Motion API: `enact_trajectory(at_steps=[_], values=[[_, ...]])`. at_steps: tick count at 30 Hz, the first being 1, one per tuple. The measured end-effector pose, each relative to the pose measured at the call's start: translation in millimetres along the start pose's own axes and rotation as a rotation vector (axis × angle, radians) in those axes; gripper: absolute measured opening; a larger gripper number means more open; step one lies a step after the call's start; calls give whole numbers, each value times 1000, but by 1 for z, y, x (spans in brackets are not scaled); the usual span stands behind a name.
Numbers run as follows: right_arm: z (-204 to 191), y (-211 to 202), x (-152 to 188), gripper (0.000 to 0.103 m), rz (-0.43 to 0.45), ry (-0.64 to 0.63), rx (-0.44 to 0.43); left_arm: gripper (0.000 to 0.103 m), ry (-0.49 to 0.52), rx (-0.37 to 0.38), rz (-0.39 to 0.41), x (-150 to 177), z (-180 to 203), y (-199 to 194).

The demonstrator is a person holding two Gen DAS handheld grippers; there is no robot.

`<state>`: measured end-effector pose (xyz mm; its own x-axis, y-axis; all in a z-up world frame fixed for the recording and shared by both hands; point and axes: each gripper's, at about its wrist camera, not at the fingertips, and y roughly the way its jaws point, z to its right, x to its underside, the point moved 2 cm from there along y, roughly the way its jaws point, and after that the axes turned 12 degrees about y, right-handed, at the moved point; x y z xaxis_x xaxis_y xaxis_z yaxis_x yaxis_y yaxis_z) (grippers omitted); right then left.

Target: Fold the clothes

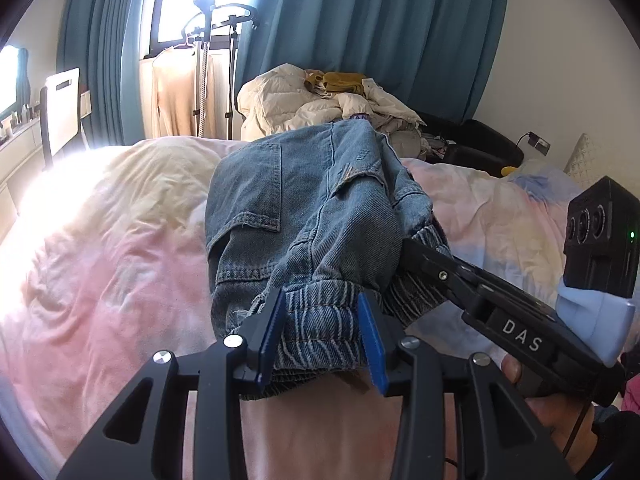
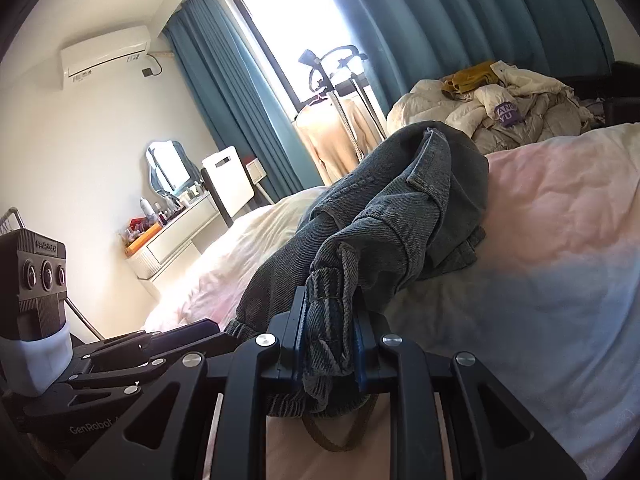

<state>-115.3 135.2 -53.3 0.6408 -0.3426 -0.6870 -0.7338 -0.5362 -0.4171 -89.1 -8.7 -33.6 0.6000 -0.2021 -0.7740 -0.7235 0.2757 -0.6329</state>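
Jeans (image 1: 304,216): one pair, bunched on the bed (image 1: 100,240), waistband end lifted toward the cameras. The right tongs (image 2: 329,344) pinch a gathered section of waistband, holding that edge off the bed, presumably to keep control for the fold. The left tongs (image 1: 322,340) stand spread around the elasticated band; their blue pads do not appear to press it. Two tongs, one garment in hand.
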Motion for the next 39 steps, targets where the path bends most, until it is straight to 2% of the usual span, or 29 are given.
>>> enact_trajectory(at_steps=[5,8,12,17,20,23,27,32,36,39], values=[[-6,-6,1,18,10,-20,-12,40,7,31,-26,9,0,0],[-10,-9,1,18,19,-38,-12,40,30,23,-19,8,6,-4],[-11,-13,-2,17,25,-24,-40,41,-16,70,-28,9,4,-4],[-18,-16,1,17,20,-38,-63,43,-64,98,-71,16,-1,2],[-21,-16,3,17,15,-43,-72,47,-55,110,-86,20,2,6],[-21,-15,6,17,5,-49,-83,49,-40,119,-155,28,8,20],[-24,-13,8,17,-5,-71,-82,49,-85,158,-233,41,6,36],[-23,-13,8,17,-3,-65,-88,49,-199,191,-236,49,-5,42],[-21,-13,7,17,1,-61,-82,36,-206,166,-203,51,-5,37],[-16,-12,6,17,3,-47,-64,18,-208,146,-171,52,-3,31]])
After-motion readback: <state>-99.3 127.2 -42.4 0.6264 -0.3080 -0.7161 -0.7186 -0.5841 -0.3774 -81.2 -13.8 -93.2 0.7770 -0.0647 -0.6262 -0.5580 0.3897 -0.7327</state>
